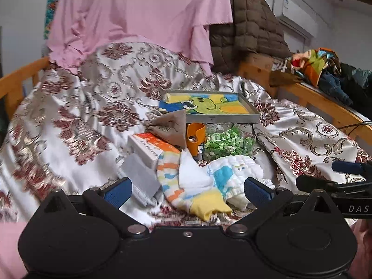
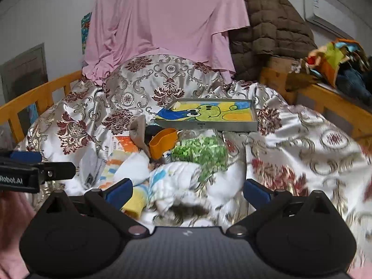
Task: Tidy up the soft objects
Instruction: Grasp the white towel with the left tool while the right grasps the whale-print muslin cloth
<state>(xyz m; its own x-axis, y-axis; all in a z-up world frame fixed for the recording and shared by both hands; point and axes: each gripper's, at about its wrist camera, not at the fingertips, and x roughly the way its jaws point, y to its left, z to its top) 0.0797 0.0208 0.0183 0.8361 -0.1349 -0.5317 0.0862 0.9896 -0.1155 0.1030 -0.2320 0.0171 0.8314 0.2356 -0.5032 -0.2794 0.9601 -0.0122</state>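
Observation:
A small heap of soft things lies on the patterned bedspread point(image 1: 69, 116): a striped sock with a yellow cuff point(image 1: 183, 193), a white quilted cloth with a blue print point(image 1: 230, 174) and a brown fabric piece point(image 1: 172, 125). My left gripper point(image 1: 188, 189) is open, its blue pads either side of the sock, just short of it. My right gripper point(image 2: 187, 191) is open over the white cloth point(image 2: 176, 183), with the sock's cuff point(image 2: 133, 205) by its left pad. Each gripper shows at the edge of the other's view.
A grey tray with a cartoon picture point(image 1: 209, 107) lies behind the heap. An orange cup point(image 1: 195, 137), a bag of green bits point(image 1: 227, 144), an orange-white box point(image 1: 151, 146) and a grey pad point(image 1: 139, 176) lie among the soft things. Wooden bed rails point(image 1: 325, 102) flank the bed.

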